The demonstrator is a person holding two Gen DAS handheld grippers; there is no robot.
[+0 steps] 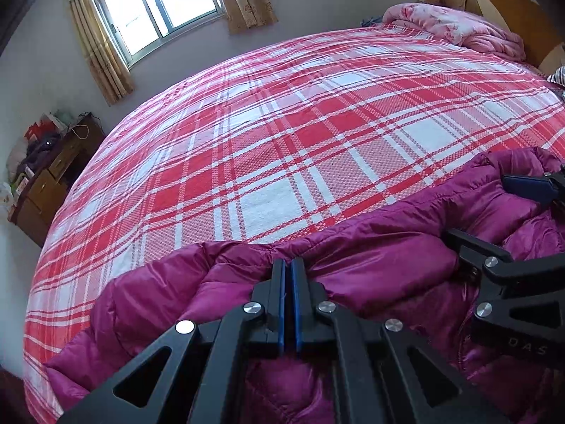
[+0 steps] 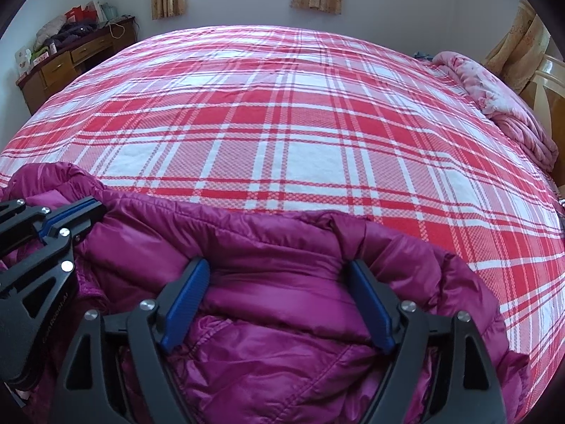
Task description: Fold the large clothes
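A magenta puffer jacket lies bunched along the near edge of a bed covered with a red and white plaid sheet. My left gripper is shut on the jacket's far edge, where the fabric puckers at its tips. To its right, my right gripper stands open and wide over the jacket. A puffed fold of the jacket bulges between its blue pads, which do not pinch it.
A folded pink floral quilt lies at the head of the bed by the wooden headboard. A cluttered wooden desk stands at the far left under a curtained window.
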